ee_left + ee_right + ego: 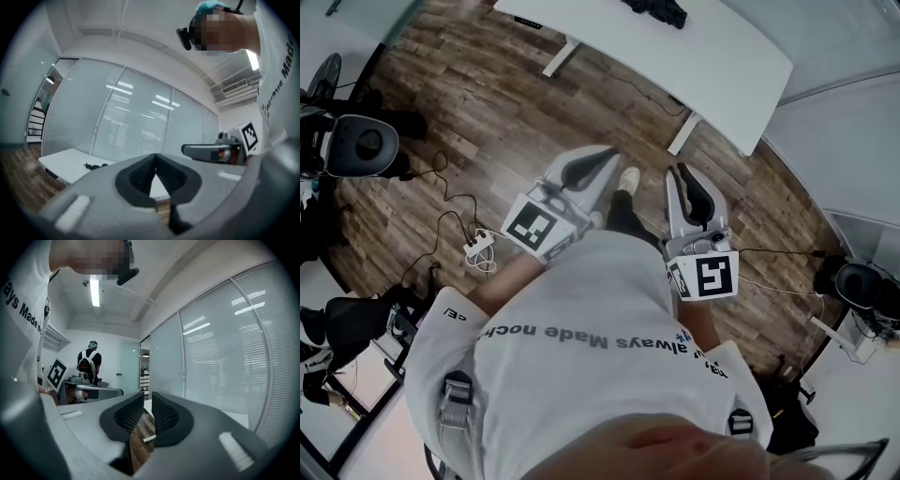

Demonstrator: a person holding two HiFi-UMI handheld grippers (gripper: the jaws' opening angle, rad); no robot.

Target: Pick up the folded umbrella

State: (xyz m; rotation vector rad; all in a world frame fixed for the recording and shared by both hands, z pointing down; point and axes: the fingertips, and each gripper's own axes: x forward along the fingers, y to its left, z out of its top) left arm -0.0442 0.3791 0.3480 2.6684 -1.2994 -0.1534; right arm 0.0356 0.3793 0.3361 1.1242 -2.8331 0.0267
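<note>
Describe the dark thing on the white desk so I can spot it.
Start at the long white desk beyond the wood floor. On it lies a small black bundle, likely the folded umbrella. It is the only dark thing on that pale top.

Surface: top of the head view, standing on the floor.
Folded umbrella: on the surface, at the frame's top centre.
Left gripper: frame centre, just left of the right gripper; both are over the floor, below the surface and well apart from it.
Power strip: on the floor, left of the left gripper.
</note>
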